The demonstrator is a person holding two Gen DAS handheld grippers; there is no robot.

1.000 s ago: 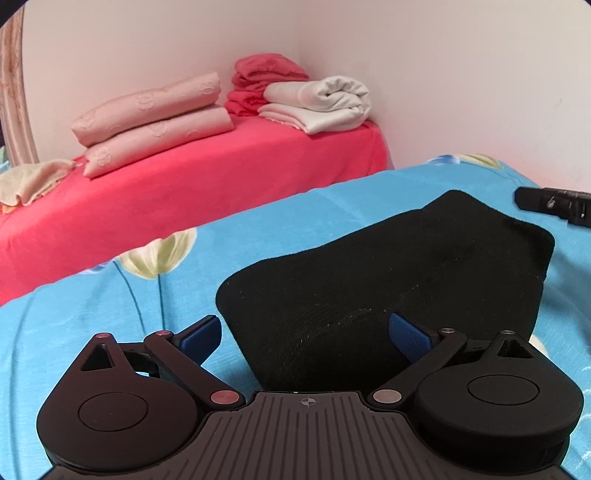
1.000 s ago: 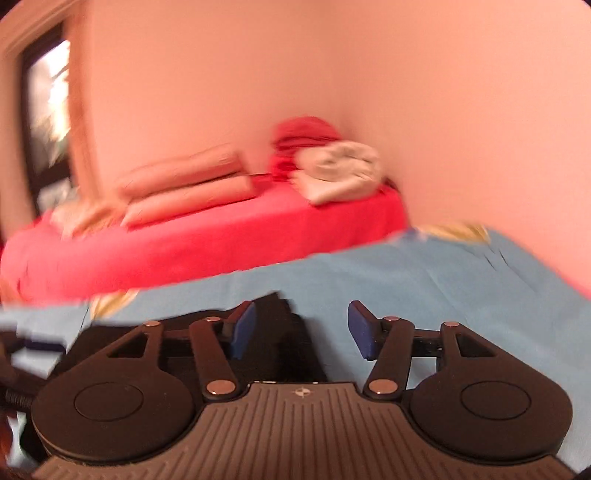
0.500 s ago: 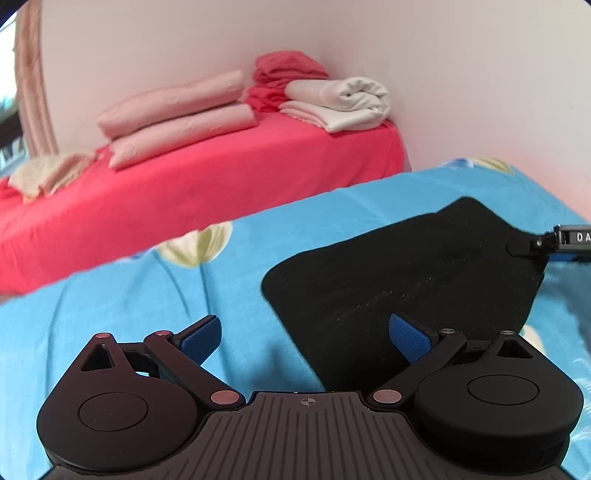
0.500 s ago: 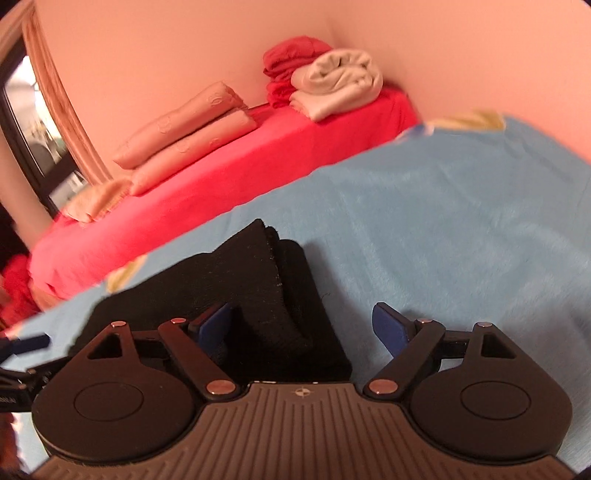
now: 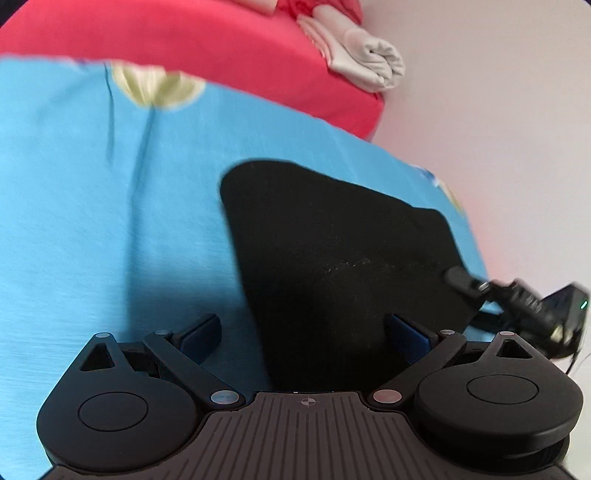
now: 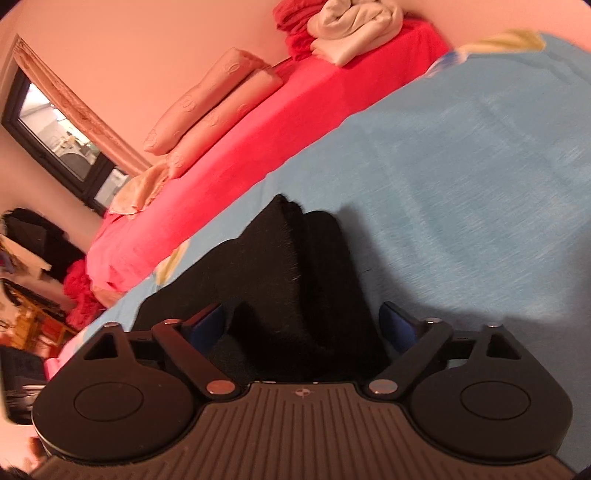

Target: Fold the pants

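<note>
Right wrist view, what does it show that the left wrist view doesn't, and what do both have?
Only the right wrist view shows the dark-framed window, the stacked pink pillows, and the pants' folded edge standing up as a ridge between the open right gripper.

Only the left wrist view shows the right gripper from outside at the pants' far corner, a flower print on the sheet, and the open left gripper.

Both show the black pants, the blue sheet, the red bedding and the folded white cloth.

One black pants point(image 5: 332, 258) on one blue sheet point(image 5: 92, 221); two pink pillows point(image 6: 210, 122), stacked; one white towel point(image 6: 351, 22); one red cloth pile point(image 6: 295, 26); one window point(image 6: 62, 136); two grippers point(image 5: 303, 334) point(image 6: 301, 325).
</note>
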